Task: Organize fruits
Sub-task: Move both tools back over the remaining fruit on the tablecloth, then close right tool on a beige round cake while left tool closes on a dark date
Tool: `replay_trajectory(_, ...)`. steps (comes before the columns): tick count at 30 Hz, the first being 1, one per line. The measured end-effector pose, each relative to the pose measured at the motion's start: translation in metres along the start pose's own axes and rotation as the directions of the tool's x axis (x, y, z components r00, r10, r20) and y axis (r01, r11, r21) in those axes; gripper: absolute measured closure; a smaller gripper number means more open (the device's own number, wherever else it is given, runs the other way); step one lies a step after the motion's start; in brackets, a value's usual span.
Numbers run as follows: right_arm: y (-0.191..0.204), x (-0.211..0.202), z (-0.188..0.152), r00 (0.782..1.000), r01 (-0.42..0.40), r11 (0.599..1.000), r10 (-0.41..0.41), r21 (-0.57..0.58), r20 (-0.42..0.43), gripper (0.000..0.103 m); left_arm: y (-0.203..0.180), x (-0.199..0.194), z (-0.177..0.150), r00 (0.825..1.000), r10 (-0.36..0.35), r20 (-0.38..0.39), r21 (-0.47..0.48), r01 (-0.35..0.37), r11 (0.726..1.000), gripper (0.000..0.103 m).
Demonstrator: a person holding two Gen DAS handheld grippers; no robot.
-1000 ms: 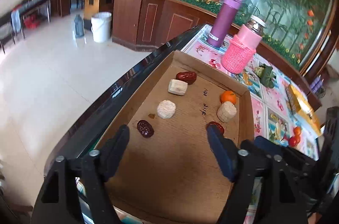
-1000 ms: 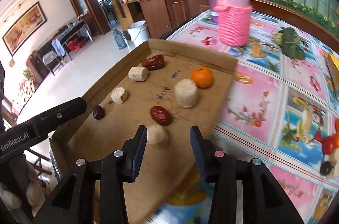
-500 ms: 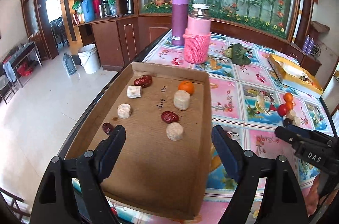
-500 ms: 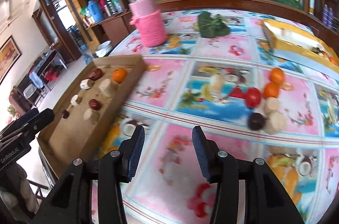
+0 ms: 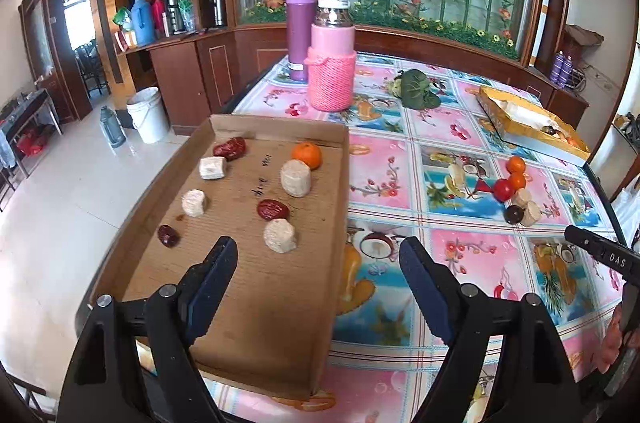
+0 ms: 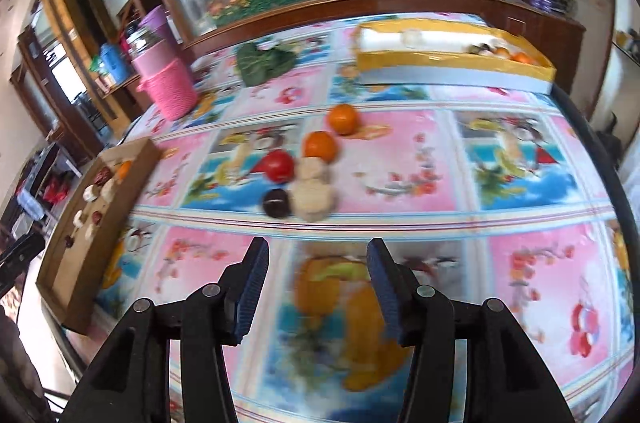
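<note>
While the right gripper (image 6: 316, 287) points at the loose fruit cluster (image 6: 308, 171) on the tablecloth, nothing sits betw. its jaws, which have just been opening. Cluster lies straight ahead, apart from the tips; right hand nearer. Left gripper (image 5: 316, 287): spread wide, empty, over the cardboard tray (image 5: 340, 183) w/ sorted pcs.

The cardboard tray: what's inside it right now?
In the cardboard tray: one orange, three dark red dates and four pale beige chunks. The left gripper's fingers cover part of the near floor.
</note>
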State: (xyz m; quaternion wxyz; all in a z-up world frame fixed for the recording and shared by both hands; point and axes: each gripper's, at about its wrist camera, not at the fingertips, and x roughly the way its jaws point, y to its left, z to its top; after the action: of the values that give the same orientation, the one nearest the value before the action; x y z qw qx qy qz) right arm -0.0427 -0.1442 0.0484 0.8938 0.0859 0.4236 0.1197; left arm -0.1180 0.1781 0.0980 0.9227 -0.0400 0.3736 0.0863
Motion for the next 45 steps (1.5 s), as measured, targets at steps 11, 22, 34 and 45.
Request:
replay_trajectory(11,-0.02,0.027,0.021,0.999,0.028,1.0,-0.028,0.007,-0.044,0.048,-0.037,0.028,-0.01,0.993,-0.082,-0.083,0.063,0.088,0.994,0.02)
replay_trajectory(22,0.018,0.071,0.033,0.998,0.038,0.99,-0.045,-0.134,-0.049,0.048,-0.045,0.047,-0.011,0.987,-0.096,-0.129,0.063,0.105,0.993,0.02)
replay_trajectory(34,0.025,0.082,0.038,0.979,-0.191,0.977,0.182,-0.097,-0.096,0.065,-0.071,0.065,-0.013,0.973,-0.134,-0.186,0.089,0.152,0.984,0.021)
replay_trajectory(45,0.018,0.081,0.041,0.992,-0.116,0.988,0.112,-0.101,-0.051,0.054,-0.094,0.084,-0.003,0.963,-0.166,-0.215,0.097,0.19,0.977,0.021)
